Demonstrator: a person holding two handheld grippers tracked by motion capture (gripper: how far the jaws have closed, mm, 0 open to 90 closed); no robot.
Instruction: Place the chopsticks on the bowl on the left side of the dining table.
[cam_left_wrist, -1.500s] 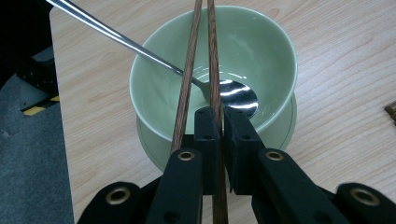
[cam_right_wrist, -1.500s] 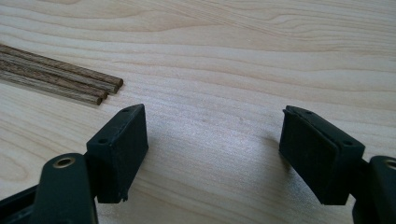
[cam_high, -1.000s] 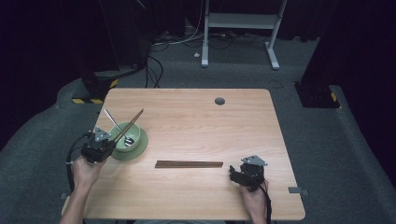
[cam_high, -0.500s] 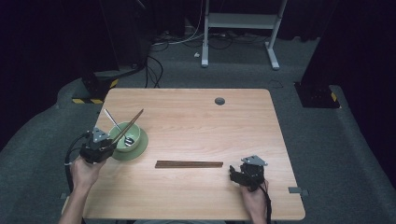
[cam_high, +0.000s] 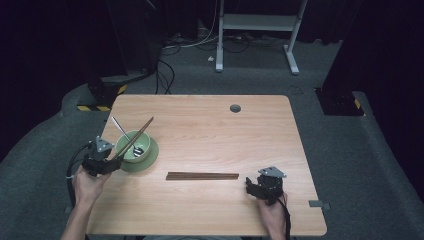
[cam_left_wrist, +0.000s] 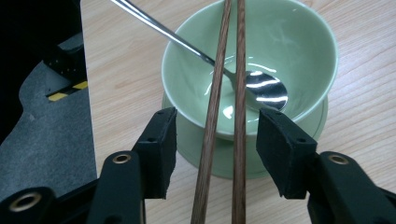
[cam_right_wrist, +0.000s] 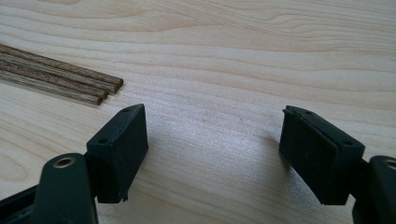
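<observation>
Just chopsticks (cam_left_wrist: 224, 140) loose between parted fingers (cam_left_wrist: 161, 149), over bowl rim (cam_left_wrist: 196, 122).

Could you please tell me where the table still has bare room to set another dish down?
The table is bare across its far half, from the bowl past the cable hole to the right edge. The near strip between the two hands is bare too. It is crowded at the left edge, around the bowl, saucer and left tongs, and mid-table by the loose chopsticks.
</observation>
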